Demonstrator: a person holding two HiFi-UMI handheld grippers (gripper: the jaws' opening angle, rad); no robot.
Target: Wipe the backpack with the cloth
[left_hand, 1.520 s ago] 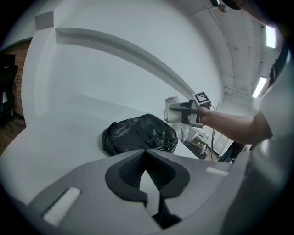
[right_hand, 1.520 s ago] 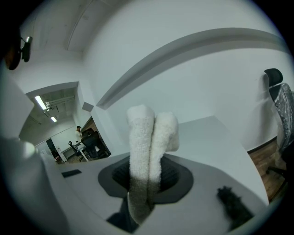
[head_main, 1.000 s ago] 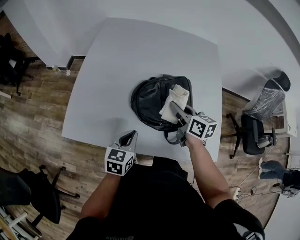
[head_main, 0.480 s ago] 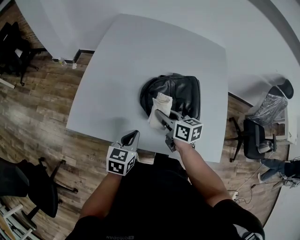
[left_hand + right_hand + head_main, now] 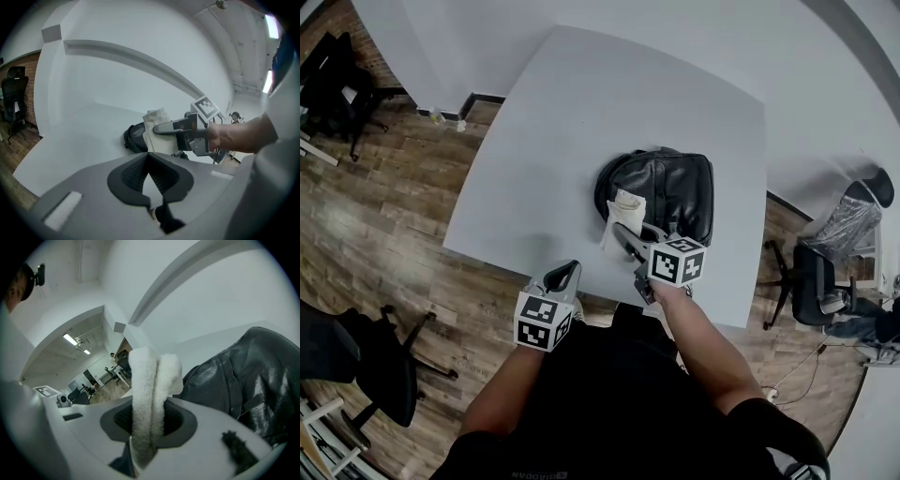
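White cloth (image 5: 624, 210) sat pinched in our right tongs (image 5: 622, 232) at black backpack's (image 5: 670, 187) left edge, mid-frame; our left tongs (image 5: 565, 273) were pressed together.

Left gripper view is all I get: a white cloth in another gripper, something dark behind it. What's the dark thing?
Observer: A black backpack, lying flat on a white table; the head view shows it whole.
Operator: Is the cloth really pinched?
Observer: Yes. The right gripper view shows the folded cloth clamped between the right gripper's jaws.
Operator: Where's my gripper?
Observer: In the head view, the left gripper sits at the table's near edge, apart from the backpack.
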